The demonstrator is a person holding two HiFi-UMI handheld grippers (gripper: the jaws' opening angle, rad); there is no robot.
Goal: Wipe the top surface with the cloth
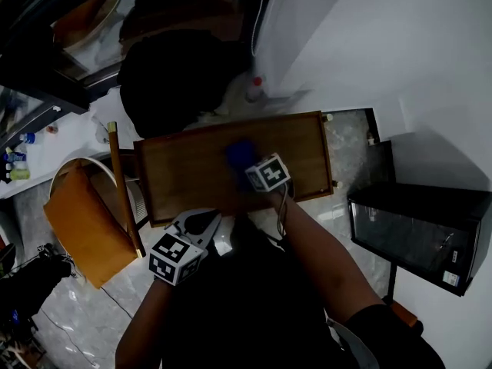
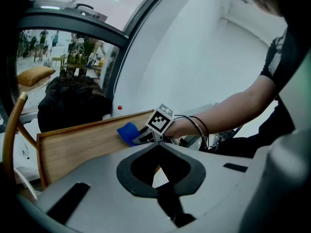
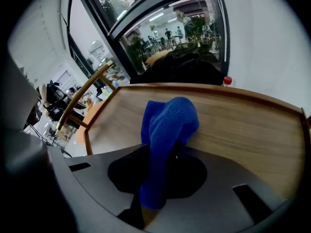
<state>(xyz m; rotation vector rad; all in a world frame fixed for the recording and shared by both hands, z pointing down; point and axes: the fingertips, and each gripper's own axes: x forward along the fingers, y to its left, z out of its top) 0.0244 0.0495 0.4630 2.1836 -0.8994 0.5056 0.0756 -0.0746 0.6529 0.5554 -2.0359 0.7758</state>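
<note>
The blue cloth (image 3: 167, 125) is clamped in the right tool (image 3: 165, 152), whose jaws are closed on its lower part. From the jaws the cloth runs as a narrow, bunched strip straight ahead along the tool's own line. Its rounded far end lies past the jaw tips and rests on the wooden tabletop (image 3: 243, 130). In the head view the cloth (image 1: 240, 154) sits near the middle of the tabletop (image 1: 184, 175), just beyond the right tool (image 1: 247, 164) on its far-left side. The left tool (image 1: 201, 223) hangs off the tabletop's near edge, well apart from the cloth. In its own view the left tool (image 2: 158, 147) has its jaws together with nothing between them.
</note>
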